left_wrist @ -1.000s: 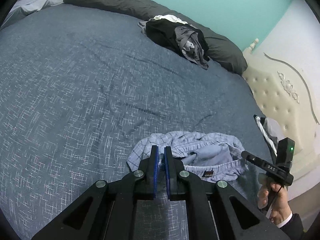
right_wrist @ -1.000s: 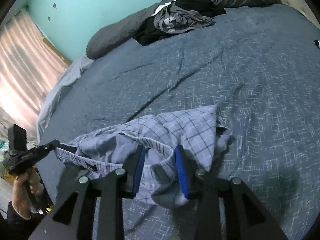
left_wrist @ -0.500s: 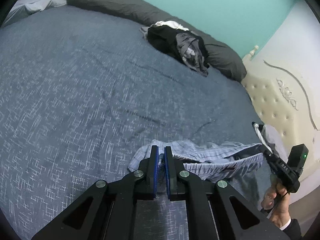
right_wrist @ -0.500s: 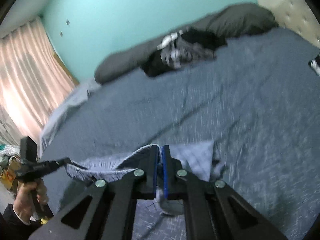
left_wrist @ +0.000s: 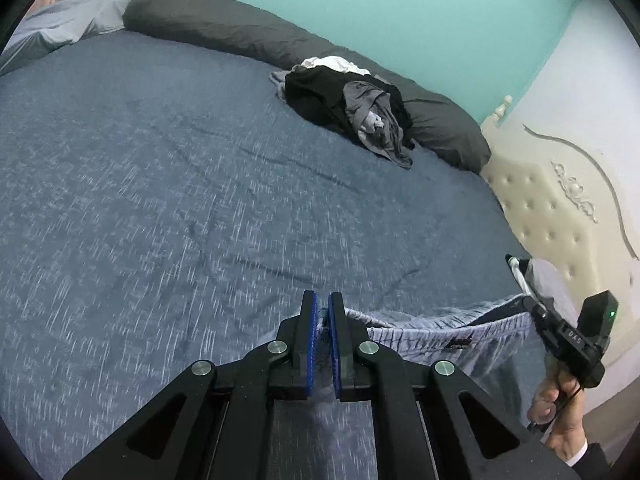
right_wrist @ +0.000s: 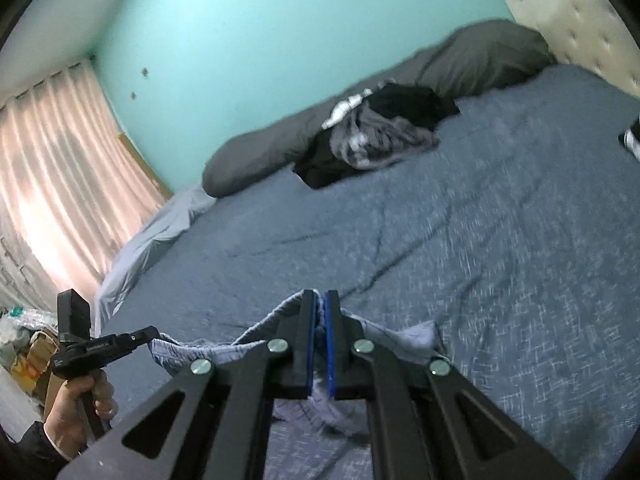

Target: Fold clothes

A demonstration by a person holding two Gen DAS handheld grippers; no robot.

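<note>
Light blue plaid shorts [left_wrist: 420, 336] hang stretched by the waistband between my two grippers, just above the blue bedspread [left_wrist: 160, 200]. My left gripper [left_wrist: 323, 304] is shut on one end of the waistband, with cloth pinched between its blue pads. My right gripper [right_wrist: 319, 300] is shut on the other end, and the shorts [right_wrist: 404, 338] droop below it. Each wrist view shows the other tool in a person's hand: the right gripper [left_wrist: 530, 302] at the right edge, the left gripper [right_wrist: 154, 332] at the lower left.
A pile of black, grey and white clothes [left_wrist: 348, 112] lies at the far side of the bed against a long dark pillow [left_wrist: 220, 28]. A cream tufted headboard [left_wrist: 552, 220] stands at the right. A striped sock [right_wrist: 632, 138] lies near it. Pink curtains [right_wrist: 52, 160] hang beyond the bed.
My right gripper shut on the shorts and rose. The crumpled shorts came up off the bed and now stretch between both grippers. The left gripper lifted slightly, still shut.
</note>
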